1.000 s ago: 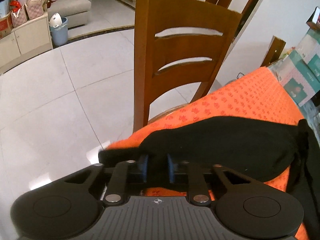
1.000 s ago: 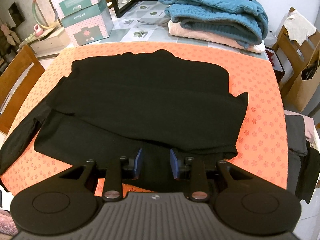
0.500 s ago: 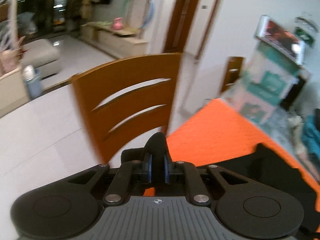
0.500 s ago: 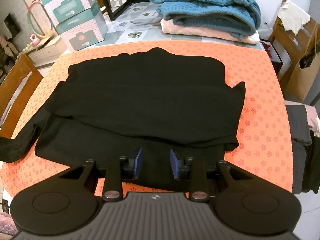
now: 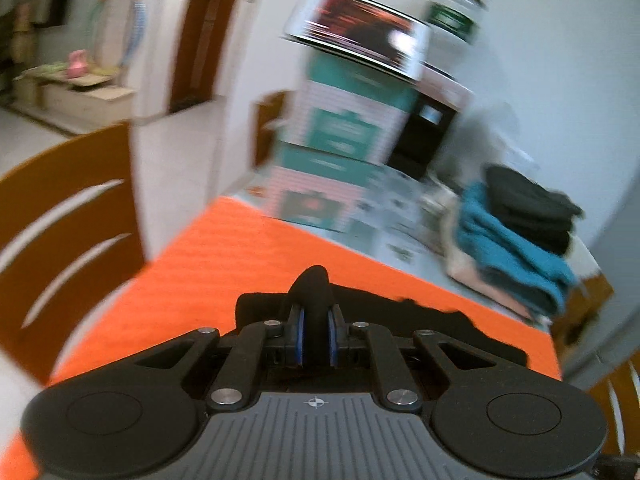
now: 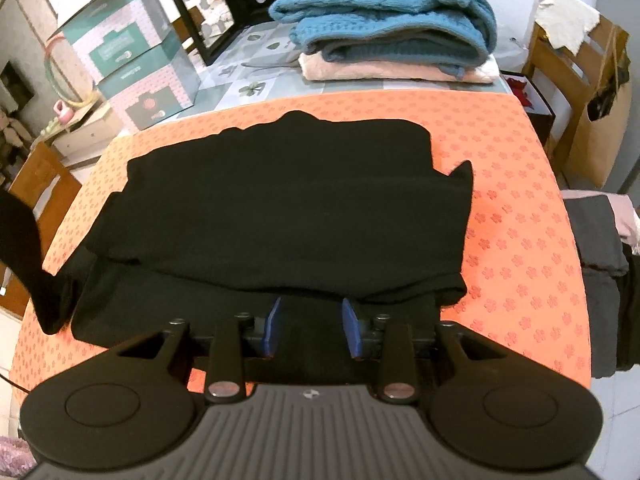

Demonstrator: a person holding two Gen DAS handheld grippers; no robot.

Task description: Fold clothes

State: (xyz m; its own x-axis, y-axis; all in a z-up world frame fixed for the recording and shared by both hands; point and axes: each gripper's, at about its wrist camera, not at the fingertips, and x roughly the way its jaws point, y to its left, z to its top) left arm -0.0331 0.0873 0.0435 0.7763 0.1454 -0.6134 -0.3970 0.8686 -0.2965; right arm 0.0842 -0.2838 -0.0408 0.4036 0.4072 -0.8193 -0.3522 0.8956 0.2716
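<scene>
Gripping a fold of black fabric, the left gripper [image 5: 315, 330] has its blue pads [image 5: 299, 334] pressed on a sleeve [image 5: 313, 292] that bulges up between them toward 12 o'clock. Left view heavily blurred. In the right wrist view that sleeve [image 6: 24, 256] rises off the mat at 9 o'clock and leaves the frame at the left edge.

Black sweater [image 6: 280, 204] lies spread on the orange mat [image 6: 520, 208], partly folded: an upper layer lies over a lower one whose hem edge shows toward 6 o'clock. A small point of fabric sticks out at its 2 o'clock corner.

Right gripper [image 6: 312, 330] sits over the near hem edge, jaws opening. Black cloth lies below the gap; blue pads [image 6: 274, 330] stand apart from each other and do not pinch it.

At 12 o'clock beyond the mat: stack of folded knitwear [image 6: 392, 32], teal over pale pink, something black on top. At 10 o'clock: two teal-and-pink boxes [image 6: 136, 56], stacked. Wooden chair [image 5: 68, 232] at 9 o'clock in the left view, beside the table edge. Grey garments [image 6: 600, 248] hang at 3 o'clock off the table's side.
</scene>
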